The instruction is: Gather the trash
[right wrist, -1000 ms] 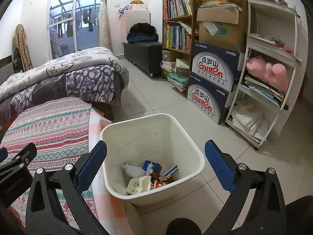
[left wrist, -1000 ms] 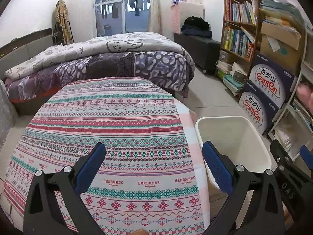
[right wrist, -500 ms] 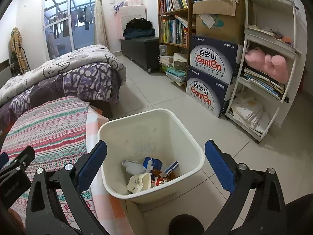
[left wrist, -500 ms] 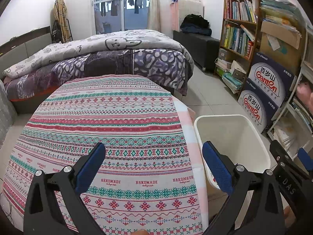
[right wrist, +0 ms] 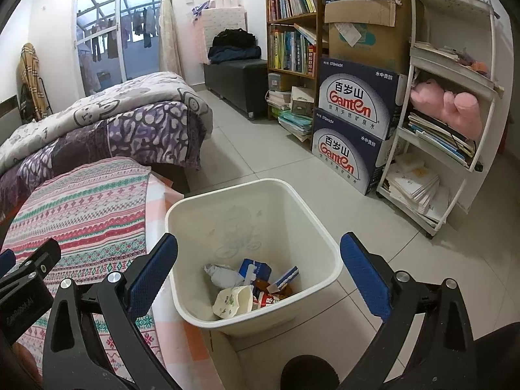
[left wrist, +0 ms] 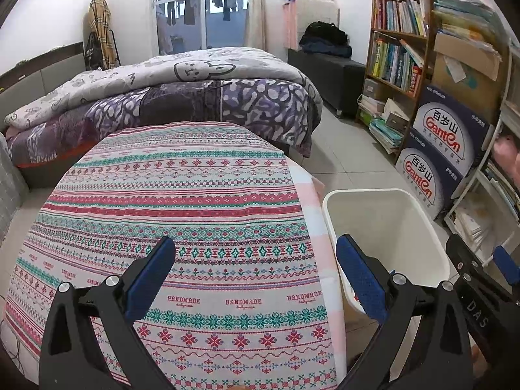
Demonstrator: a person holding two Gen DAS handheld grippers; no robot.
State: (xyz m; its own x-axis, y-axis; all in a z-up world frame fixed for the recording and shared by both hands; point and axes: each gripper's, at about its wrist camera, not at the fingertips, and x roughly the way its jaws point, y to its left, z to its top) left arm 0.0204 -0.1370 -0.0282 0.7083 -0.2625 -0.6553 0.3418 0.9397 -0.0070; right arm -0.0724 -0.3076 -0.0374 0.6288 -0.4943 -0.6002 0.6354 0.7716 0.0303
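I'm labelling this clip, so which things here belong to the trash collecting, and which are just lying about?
Belongs to the job:
- white bin
- trash inside it
- left tool, open and empty
- right tool, open and empty
- patterned tablecloth, no trash showing on it

Just lying about:
- bed
- bookshelf
- Ganten boxes
- pink plush toy

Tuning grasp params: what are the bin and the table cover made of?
Bin: looks like moulded plastic, cream, smooth with a slight sheen, one-piece rolled rim. Table cover: woven cloth, matte, printed or stitched bands; it drapes over the edge.
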